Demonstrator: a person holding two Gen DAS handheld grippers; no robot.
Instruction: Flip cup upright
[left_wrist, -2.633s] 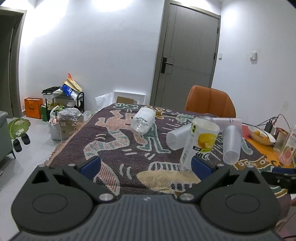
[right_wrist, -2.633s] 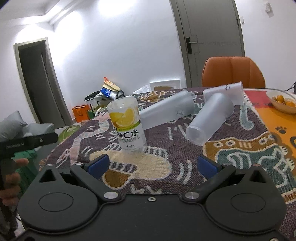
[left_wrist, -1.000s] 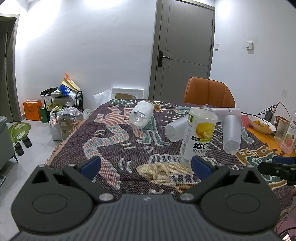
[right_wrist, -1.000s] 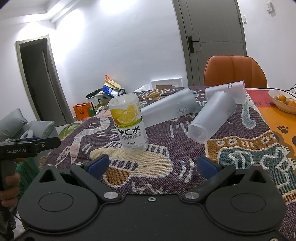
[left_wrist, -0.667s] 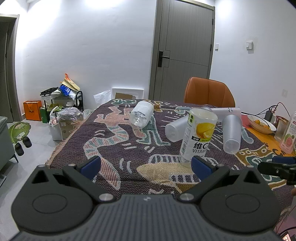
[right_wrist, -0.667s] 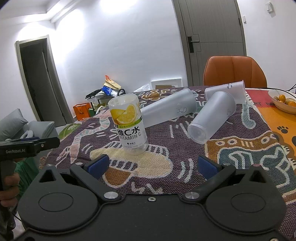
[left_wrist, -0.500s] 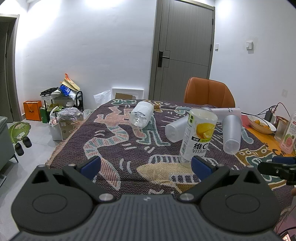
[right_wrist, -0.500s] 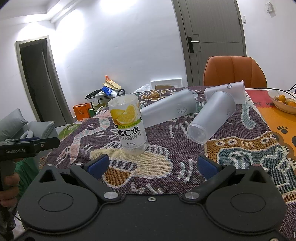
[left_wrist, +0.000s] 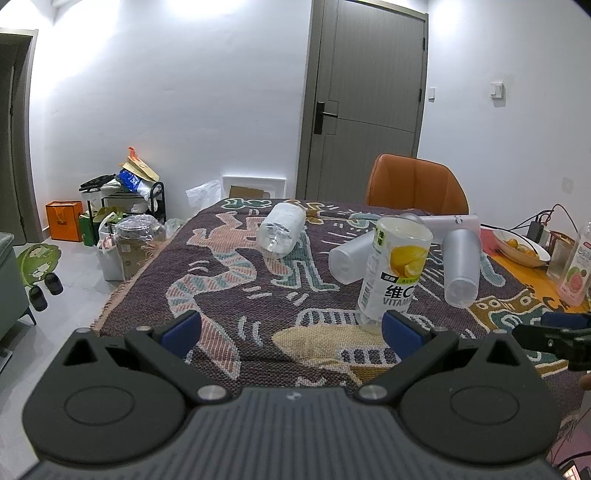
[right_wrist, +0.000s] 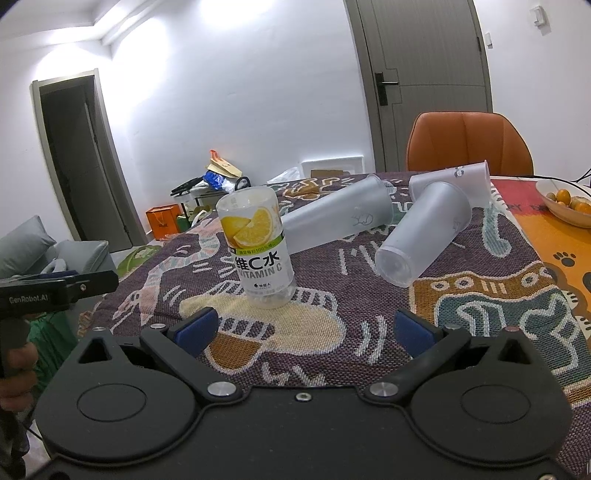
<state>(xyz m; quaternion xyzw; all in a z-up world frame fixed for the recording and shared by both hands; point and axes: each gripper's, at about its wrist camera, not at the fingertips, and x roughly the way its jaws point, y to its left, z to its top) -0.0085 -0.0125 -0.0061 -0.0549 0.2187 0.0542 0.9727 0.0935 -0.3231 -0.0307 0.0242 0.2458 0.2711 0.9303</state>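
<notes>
Right gripper (right_wrist: 303, 326): jaws spread wide, nothing between them, held low over the near edge of the patterned woven cloth (right_wrist: 480, 317). Left gripper (left_wrist: 291, 326): jaws likewise released and empty, level with the same cloth edge.

Vitamin C lemon bottle (right_wrist: 256, 245): standing cap-down just beyond the right gripper's left finger; not a cup.

Frosted plastic cups, three, all on their sides. Nearest cup (right_wrist: 424, 234): base towards the right gripper, mouth away, leaning against the rear cup (right_wrist: 456, 181). Long cup (right_wrist: 336, 218): lying behind the bottle.

Clear water bottle (left_wrist: 282, 229): on its side, well apart, left of centre.

Fruit bowl (right_wrist: 567, 205): far right, off the cloth.

Handling note, as a judgement: nearest cup suits the right gripper. Approach past the bottle without clipping it; close on the wall near the base, lightly, since thin plastic likely buckles; rotate mouth-up and set down on flat cloth, clear of neighbours.
</notes>
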